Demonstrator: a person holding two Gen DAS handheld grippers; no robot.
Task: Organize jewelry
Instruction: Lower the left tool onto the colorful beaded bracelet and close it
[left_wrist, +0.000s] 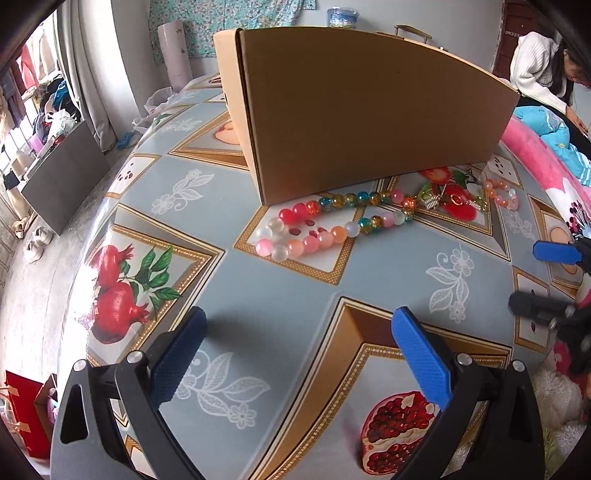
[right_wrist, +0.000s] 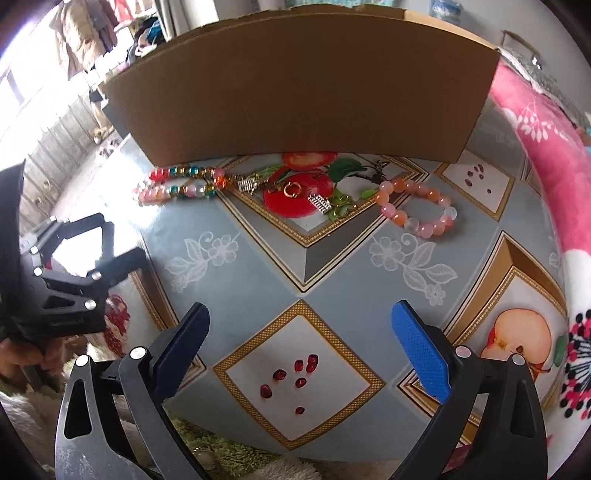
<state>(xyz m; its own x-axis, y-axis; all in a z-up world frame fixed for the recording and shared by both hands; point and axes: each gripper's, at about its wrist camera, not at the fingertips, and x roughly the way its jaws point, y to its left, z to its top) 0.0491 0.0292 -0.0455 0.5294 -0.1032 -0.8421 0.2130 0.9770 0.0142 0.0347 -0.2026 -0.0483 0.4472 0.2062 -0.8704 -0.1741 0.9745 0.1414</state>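
Left gripper (left_wrist: 299, 332) and right gripper (right_wrist: 301, 328) gaping wide, empty, above table (left_wrist: 295, 280); bead necklace (left_wrist: 325, 225), bracelet (right_wrist: 417, 210) lying against cardboard box (left_wrist: 369, 110) at far edge.

The cardboard box (left_wrist: 369, 110) is matt brown corrugated board with plain, unprinted walls. The tablecloth (left_wrist: 229, 206) is smooth, glossy printed sheet that shows glare. The long bead strand (left_wrist: 325, 225) has glassy, translucent beads, some frosted, some crackled. The pink bead bracelet (right_wrist: 417, 210) has glossy, milky beads. The small charms (right_wrist: 321, 203) look metallic and gold-toned. The finger pads (right_wrist: 421, 350) are textured blue plastic on matt black frames. The blanket (right_wrist: 546, 155) is pink fleecy cloth.
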